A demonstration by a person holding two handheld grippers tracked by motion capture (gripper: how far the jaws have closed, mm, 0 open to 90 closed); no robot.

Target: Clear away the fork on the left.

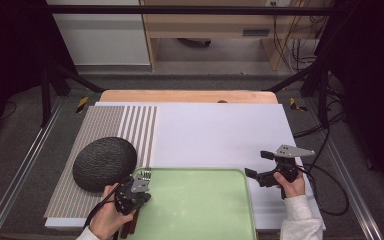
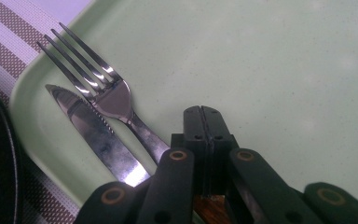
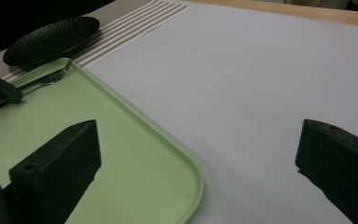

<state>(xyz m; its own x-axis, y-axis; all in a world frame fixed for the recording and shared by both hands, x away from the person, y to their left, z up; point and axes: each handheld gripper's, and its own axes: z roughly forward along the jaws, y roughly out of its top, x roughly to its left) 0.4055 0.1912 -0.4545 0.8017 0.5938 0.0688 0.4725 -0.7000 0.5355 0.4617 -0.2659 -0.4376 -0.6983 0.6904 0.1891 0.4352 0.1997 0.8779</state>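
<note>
Fork (image 2: 107, 93) and knife (image 2: 93, 133) lie side by side at tray's (image 1: 205, 210) near-left corner, long axes parallel, tips toward far edge, wooden handles toward me. My left gripper (image 2: 203, 121) above handles, jaws pressed together, gripping nothing visible. My right gripper (image 1: 260, 165) off tray's right edge, held level, jaws spread.

The fork (image 2: 107, 95) and knife (image 2: 93, 133) lie side by side at the tray's (image 1: 205, 200) left edge, knife outermost. The bowl (image 1: 105, 162) sits on the mat (image 1: 100, 127) left of the tray.
</note>
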